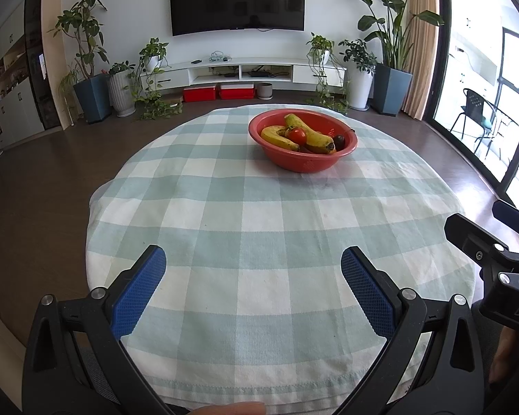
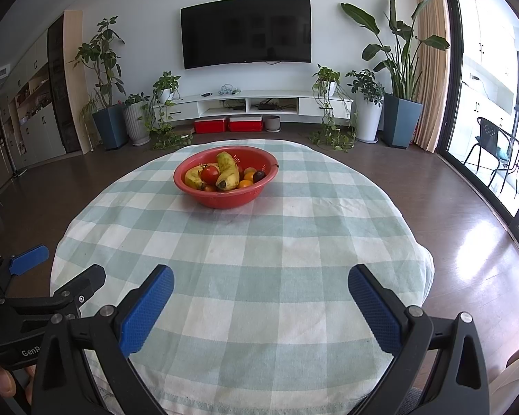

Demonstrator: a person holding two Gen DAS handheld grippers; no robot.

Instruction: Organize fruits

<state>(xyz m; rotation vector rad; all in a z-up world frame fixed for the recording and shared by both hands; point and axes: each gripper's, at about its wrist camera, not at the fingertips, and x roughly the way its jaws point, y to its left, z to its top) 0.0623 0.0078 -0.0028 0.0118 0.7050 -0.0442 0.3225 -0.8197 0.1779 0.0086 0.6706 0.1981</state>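
A red bowl point(image 1: 304, 164) stands on the far part of a round table with a green-and-white checked cloth point(image 1: 259, 242). It holds two bananas point(image 1: 309, 135), a red tomato point(image 1: 297, 135) and a dark round fruit point(image 1: 339, 141). In the right wrist view the bowl point(image 2: 225, 199) also shows small oranges point(image 2: 246, 183) beside the bananas point(image 2: 229, 173) and tomato point(image 2: 210, 174). My left gripper point(image 1: 252, 259) is open and empty over the near part of the table. My right gripper point(image 2: 260, 282) is open and empty, also near the front edge, to the right of the left one.
The right gripper's body point(image 1: 494, 259) shows at the left view's right edge; the left gripper's body point(image 2: 34, 294) shows at the right view's left edge. Beyond the table are dark wood floor, a TV cabinet point(image 1: 259, 71), potted plants and a glass door at the right.
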